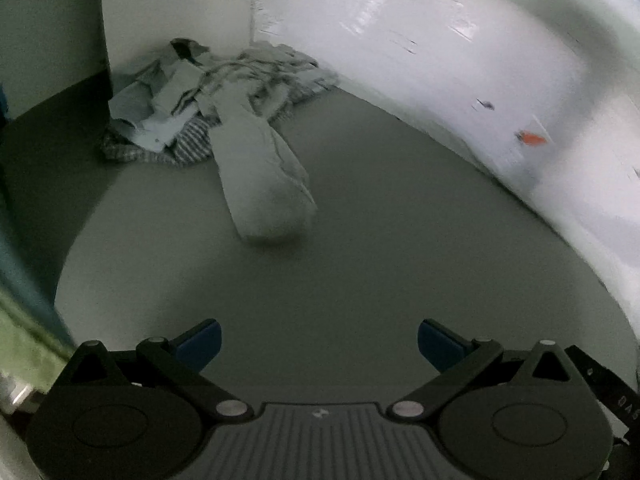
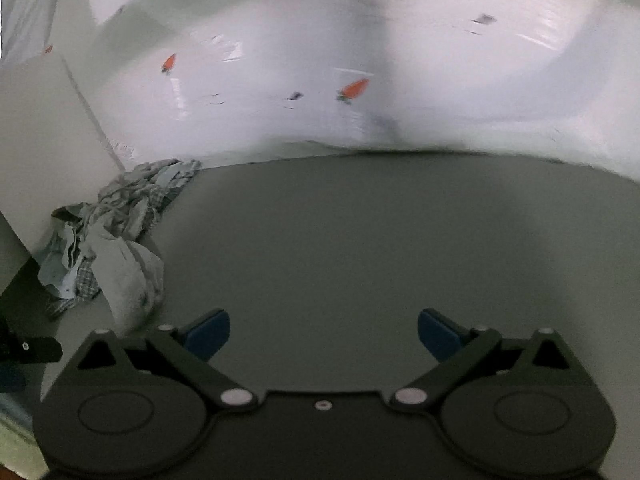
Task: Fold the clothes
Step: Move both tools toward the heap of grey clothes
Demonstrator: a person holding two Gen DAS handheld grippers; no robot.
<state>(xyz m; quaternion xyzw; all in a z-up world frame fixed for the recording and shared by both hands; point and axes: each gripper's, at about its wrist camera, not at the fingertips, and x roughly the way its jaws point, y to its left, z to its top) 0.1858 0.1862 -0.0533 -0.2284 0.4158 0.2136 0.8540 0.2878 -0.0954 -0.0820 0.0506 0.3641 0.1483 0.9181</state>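
A heap of crumpled clothes [image 1: 208, 92] lies in the far left corner of the grey table [image 1: 360, 260]. A pale grey sleeve or trouser leg [image 1: 264, 184] stretches out of the heap toward me. My left gripper [image 1: 319, 344] hovers well short of it, open, nothing between its blue pads. In the right wrist view the same heap [image 2: 120, 216] sits at the far left, with checked and pale pieces mixed. My right gripper [image 2: 323, 334] is open and empty over bare table [image 2: 360, 240], to the right of the heap.
A white plastic sheet with small orange carrot prints [image 2: 352, 90] hangs behind the table. A pale board [image 2: 44, 152] stands beside the heap on the left. The table's left edge [image 1: 60, 280] drops off near a blue-green strip.
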